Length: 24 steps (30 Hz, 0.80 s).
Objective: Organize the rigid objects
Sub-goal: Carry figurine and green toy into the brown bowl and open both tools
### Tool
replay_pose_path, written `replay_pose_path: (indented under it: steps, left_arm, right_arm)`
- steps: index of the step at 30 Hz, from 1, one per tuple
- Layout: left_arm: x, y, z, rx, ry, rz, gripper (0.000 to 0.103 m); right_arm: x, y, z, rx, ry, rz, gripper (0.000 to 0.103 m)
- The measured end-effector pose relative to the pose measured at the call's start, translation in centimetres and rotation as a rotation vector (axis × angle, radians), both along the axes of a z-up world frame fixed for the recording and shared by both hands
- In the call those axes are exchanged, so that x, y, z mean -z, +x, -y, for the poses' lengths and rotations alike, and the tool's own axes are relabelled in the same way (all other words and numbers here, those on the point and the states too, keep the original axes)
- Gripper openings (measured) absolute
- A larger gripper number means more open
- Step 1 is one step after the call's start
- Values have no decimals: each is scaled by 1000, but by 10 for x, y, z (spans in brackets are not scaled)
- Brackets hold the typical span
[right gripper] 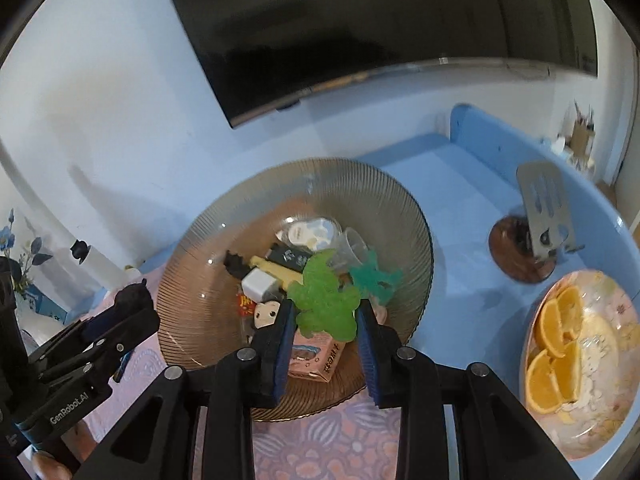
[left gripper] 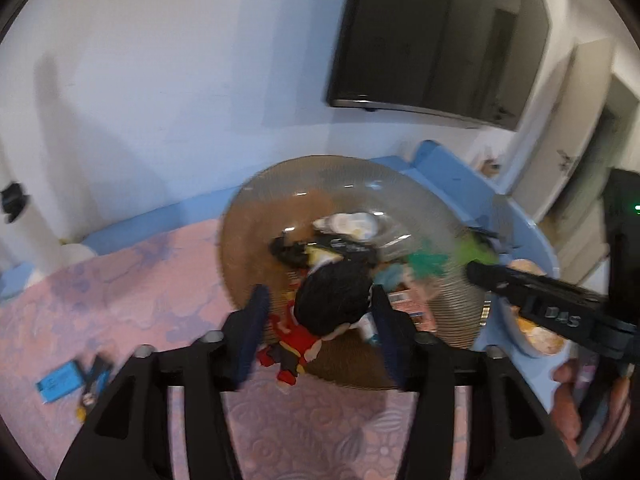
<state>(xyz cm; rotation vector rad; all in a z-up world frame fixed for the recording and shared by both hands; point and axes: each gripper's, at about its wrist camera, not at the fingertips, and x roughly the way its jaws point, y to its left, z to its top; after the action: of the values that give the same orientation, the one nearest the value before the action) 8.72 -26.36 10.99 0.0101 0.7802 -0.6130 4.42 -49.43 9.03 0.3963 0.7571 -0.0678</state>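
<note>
Both claws hang over the glass bowl (right gripper: pixel 224 240), the left claw (left gripper: pixel 318 316) open around the doll (left gripper: pixel 320 320) and the right claw (right gripper: pixel 324 316) pinching the green toy (right gripper: pixel 324 300), so the 2 could bump and spill toys

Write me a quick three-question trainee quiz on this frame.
1. True or false: the plate of orange slices sits inside the glass bowl.
2. What is between the fingers of the right gripper? A) green cactus toy B) white charger C) metal spatula
3. Fill in: the doll with black hair wears a ____ shirt.

Key: 1 false, it stands apart on the blue surface; 2 A; 3 red.
</note>
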Motion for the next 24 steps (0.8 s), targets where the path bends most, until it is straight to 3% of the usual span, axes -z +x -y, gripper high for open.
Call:
replay_pose_path:
  steps: [1,4,10,14,18,21,24]
  left_arm:
    - [-2,-1,-5,-20,-3,11,82]
    - [-5,-8,-23,-46,-32,31,82]
    - [-14,-32,-83,-122,-82,36,82]
    - [-17,-59,-130,-170,-87,56,82]
    - [-3,-93,-185,-222,-106,86,101]
    - [18,-109,-221,-324,-63,93,101]
    - [43,-116,-246,-443,9,118,101]
  right_arm:
    - [2,1,2,2,13,-5,38]
    - [1,-9,6,8,28,16,45]
    - [-16,-33,-18,-33,20,56,50]
    - [-28,-46,-68,-144,-2,83,55]
    - [-29,-68,-137,-285,-113,114,58]
    - [-8,-78,-180,-354,-181,99,63]
    - [24,-71,-211,-402,-183,32,63]
